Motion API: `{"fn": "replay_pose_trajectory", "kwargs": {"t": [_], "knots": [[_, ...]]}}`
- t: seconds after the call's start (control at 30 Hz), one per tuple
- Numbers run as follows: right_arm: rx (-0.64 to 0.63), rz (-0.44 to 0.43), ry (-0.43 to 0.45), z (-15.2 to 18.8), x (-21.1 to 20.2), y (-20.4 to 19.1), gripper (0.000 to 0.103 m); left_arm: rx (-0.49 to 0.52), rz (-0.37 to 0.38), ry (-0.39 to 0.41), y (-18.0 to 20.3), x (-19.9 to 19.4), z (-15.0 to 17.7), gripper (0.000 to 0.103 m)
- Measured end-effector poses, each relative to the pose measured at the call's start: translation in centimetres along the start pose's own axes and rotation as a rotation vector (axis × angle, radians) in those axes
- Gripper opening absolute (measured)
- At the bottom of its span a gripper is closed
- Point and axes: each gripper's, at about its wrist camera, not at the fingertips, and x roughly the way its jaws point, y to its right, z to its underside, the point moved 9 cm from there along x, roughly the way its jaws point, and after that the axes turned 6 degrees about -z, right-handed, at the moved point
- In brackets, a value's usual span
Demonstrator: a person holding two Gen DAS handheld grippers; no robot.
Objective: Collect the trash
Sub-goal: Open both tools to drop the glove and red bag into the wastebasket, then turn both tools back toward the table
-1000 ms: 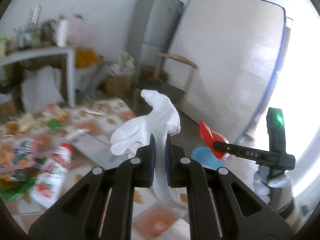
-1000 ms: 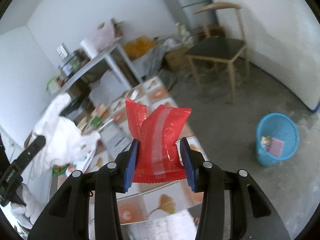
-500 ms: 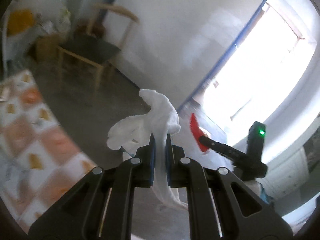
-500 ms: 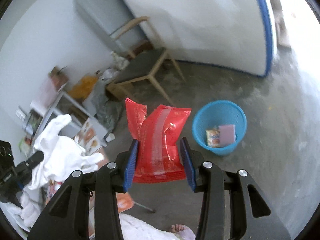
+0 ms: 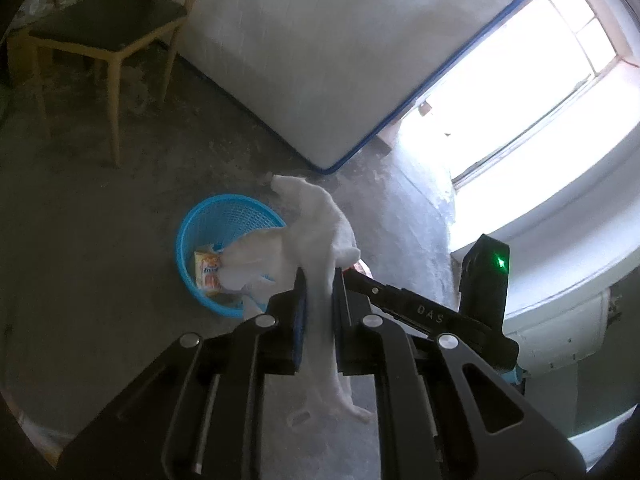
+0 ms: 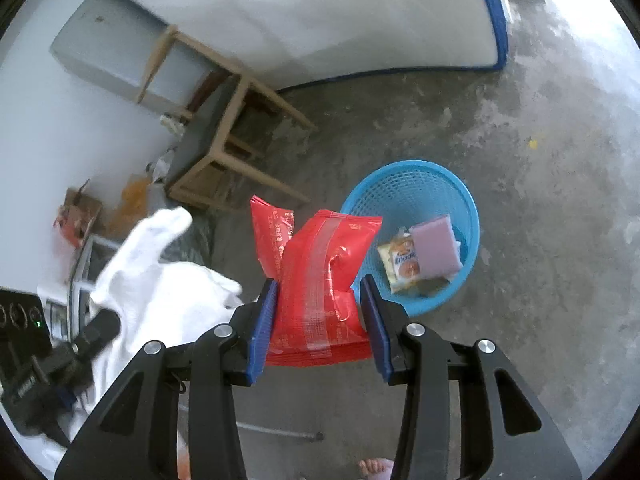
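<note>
**Risk: both drops missing blue basket**

Left gripper [image 5: 318, 300] opening around white glove [image 5: 316, 236], near basket [image 5: 188, 264] rim, may snag there. Right gripper [image 6: 320, 312] opening too, red snack wrapper [image 6: 320, 276] between pads, short of basket, likely floor landing.

The white cloth [image 5: 316, 240] covers the near rim of the blue basket [image 5: 200, 220] and part of the snack packet [image 5: 208, 272] inside it. The red wrapper [image 6: 320, 272] hides the basket's left rim in the right wrist view. The chair [image 5: 100, 28] is cut off at the picture's top edge. The window [image 5: 560, 60] is washed out by glare. A bare foot [image 6: 374, 469] is cut by the bottom edge.
</note>
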Motion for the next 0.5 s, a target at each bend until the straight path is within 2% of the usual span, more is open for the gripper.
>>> {"fn": "replay_pose_trajectory", "kwargs": {"t": [0.03,0.07,0.1,0.17,0.27,0.4,0.5], "knots": [[0.017,0.009,-0.005,-0.8,1.5,1.2,0.051,-0.004,-0.024,-0.008,-0.5,1.2,-0.2,0.042],[0.027,0.011,-0.016,-1.3,2.9,2.2,0.065,-0.01,-0.071,-0.017,-1.5,2.6,-0.6,0.065],[0.044,0.033,-0.034,-1.6,4.8,3.9,0.07,-0.033,-0.127,-0.021,-2.5,3.5,-0.5,0.067],[0.075,0.104,-0.046,-1.6,6.5,6.8,0.07,-0.057,-0.18,-0.028,-4.1,4.5,-0.2,0.067],[0.112,0.162,-0.06,-0.3,8.0,10.3,0.07,-0.084,-0.168,-0.008,-5.0,3.0,0.8,0.067],[0.131,0.161,-0.041,1.0,7.1,12.0,0.07,-0.042,-0.202,0.075,-5.3,-1.3,1.2,0.068],[0.117,0.127,-0.018,1.9,4.8,11.4,0.07,-0.024,-0.211,0.134,-5.3,-4.8,1.4,0.068]]}}
